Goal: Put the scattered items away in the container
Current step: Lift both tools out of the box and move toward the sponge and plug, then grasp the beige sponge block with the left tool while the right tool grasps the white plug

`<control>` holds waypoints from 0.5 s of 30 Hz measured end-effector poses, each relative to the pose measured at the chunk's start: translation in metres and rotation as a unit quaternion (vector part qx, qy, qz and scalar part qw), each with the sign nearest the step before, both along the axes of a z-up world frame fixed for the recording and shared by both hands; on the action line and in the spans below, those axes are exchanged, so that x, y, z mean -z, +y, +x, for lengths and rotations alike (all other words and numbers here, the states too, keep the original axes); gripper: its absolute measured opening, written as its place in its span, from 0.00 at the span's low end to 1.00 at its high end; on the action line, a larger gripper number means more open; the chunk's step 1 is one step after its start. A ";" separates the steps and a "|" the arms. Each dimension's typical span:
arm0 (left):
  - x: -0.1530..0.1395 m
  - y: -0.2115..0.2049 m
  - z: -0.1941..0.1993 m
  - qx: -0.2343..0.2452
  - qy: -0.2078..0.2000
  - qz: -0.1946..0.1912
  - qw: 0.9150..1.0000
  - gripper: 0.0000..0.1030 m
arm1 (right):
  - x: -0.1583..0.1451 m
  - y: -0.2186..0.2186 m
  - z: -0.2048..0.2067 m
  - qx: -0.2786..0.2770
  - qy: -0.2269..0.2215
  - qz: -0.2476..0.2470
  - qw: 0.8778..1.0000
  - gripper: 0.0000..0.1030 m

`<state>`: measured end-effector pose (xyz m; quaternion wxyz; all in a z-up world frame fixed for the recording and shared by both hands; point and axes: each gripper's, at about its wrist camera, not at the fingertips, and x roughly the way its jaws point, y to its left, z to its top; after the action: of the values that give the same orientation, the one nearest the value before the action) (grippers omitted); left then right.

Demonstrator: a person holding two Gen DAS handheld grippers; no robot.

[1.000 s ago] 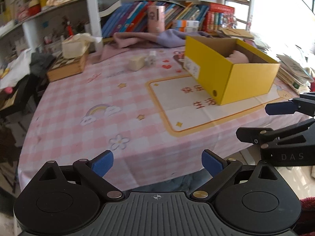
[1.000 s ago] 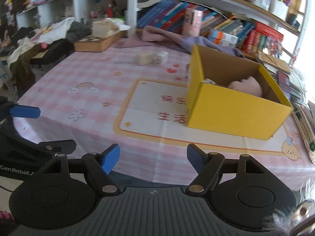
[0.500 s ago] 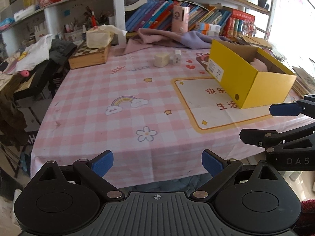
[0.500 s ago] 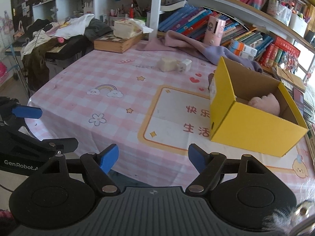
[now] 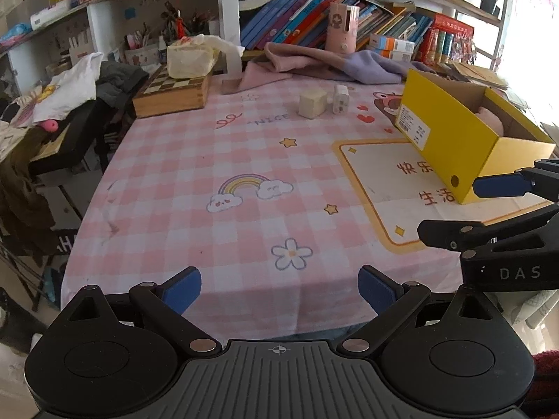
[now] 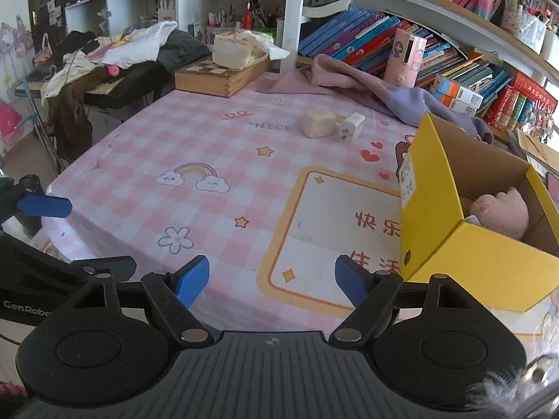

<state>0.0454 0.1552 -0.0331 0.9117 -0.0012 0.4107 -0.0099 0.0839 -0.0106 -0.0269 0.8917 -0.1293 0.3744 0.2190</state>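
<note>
A yellow cardboard box (image 5: pixel 450 136) (image 6: pixel 471 265) stands open on the right of the pink checked tablecloth (image 5: pixel 244 181), with a pink plush toy (image 6: pixel 503 213) inside. Far back lie a cream cube (image 5: pixel 312 103) (image 6: pixel 317 123) and a small white plug-like block (image 5: pixel 340 98) (image 6: pixel 350 127), side by side. My left gripper (image 5: pixel 279 291) hangs open over the table's near edge, nothing between its blue pads. My right gripper (image 6: pixel 272 281) is also empty and its jaws are opening. Each gripper shows at the edge of the other's view.
A wooden chess box (image 5: pixel 171 94) with a tissue pack on top sits at the back left. A pink and purple cloth (image 5: pixel 332 64) and a pink cylinder (image 5: pixel 342 31) lie before the bookshelf. Clothes pile on a stand off the table's left side (image 5: pixel 52 104).
Both views have pulled back and swung left: the table looks farther and more of its left side shows. The yellow box has shifted to the right in both views. The right jaws stand slightly wider.
</note>
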 end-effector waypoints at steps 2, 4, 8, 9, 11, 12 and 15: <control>0.002 0.004 0.009 -0.001 0.002 -0.004 1.000 0.95 | 0.003 0.002 0.010 0.001 0.005 -0.003 1.000 0.79; 0.003 0.007 0.017 -0.002 0.001 -0.005 1.000 0.95 | 0.005 0.001 0.021 0.008 0.008 -0.002 1.000 0.79; -0.001 0.012 0.038 0.004 -0.012 -0.002 1.000 0.95 | 0.003 0.000 0.048 0.023 0.003 0.005 1.000 0.79; -0.003 0.012 0.044 0.006 -0.016 -0.001 1.000 0.95 | 0.002 0.000 0.054 0.026 0.001 0.007 1.000 0.79; -0.006 0.011 0.058 0.013 -0.025 0.002 1.000 0.95 | -0.001 0.001 0.068 0.033 -0.006 0.013 0.999 0.79; -0.008 0.011 0.065 0.016 -0.031 0.004 0.999 0.95 | -0.003 0.001 0.075 0.036 -0.010 0.016 0.999 0.79; -0.011 0.007 0.087 0.029 -0.043 0.008 0.999 0.95 | -0.008 0.002 0.099 0.045 -0.010 0.029 0.999 0.80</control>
<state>0.1329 0.1621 -0.0224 0.9277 0.0186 0.3714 -0.0332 0.1833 -0.0086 -0.0193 0.9076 -0.0889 0.3644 0.1885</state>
